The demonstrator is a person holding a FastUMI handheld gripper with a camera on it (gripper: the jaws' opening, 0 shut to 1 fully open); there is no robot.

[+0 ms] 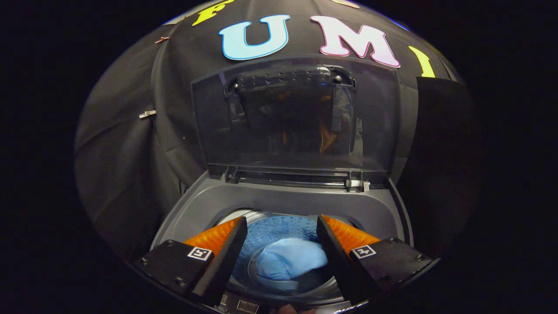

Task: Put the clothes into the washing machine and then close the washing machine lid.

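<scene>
Gripper (281,226) fingers spread apart, empty, above washing machine (209,205) opening. Soft blue clothes (290,261) bundle sits in the round drum (279,229) below; smooth translucent lid (296,117) stands upright behind.

close above washer (279,205), facing down

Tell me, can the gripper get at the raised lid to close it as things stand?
Probably yes. The gripper is open, holding nothing, above the drum where the blue cloth lies. The lid stands upright just beyond the fingers, with nothing between.
</scene>
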